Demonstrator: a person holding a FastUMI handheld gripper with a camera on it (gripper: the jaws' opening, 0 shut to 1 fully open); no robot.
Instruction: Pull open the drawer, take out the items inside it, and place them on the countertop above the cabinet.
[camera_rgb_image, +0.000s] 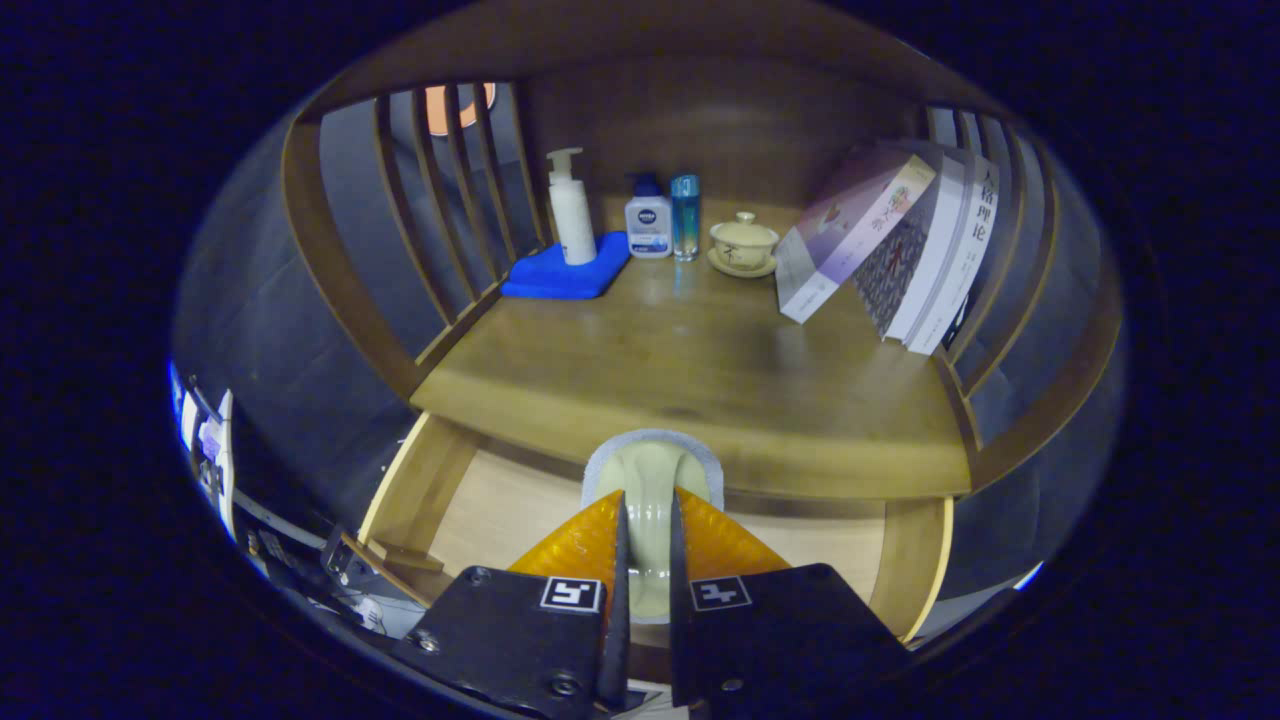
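— What are we gripping? 
— Our gripper (648, 520) is clamping narrowly on a pale cup (650, 475), both fingers pressing it.
— Where?
— We're holding it over the open drawer (500, 510), just below the countertop (700, 370) edge.

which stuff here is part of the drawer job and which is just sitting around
Job: open drawer; pale cup pinched between the gripper fingers; countertop.

Lying about: pump bottle, blue cloth, small bottle, blue glass, lidded teacup, leaning books.
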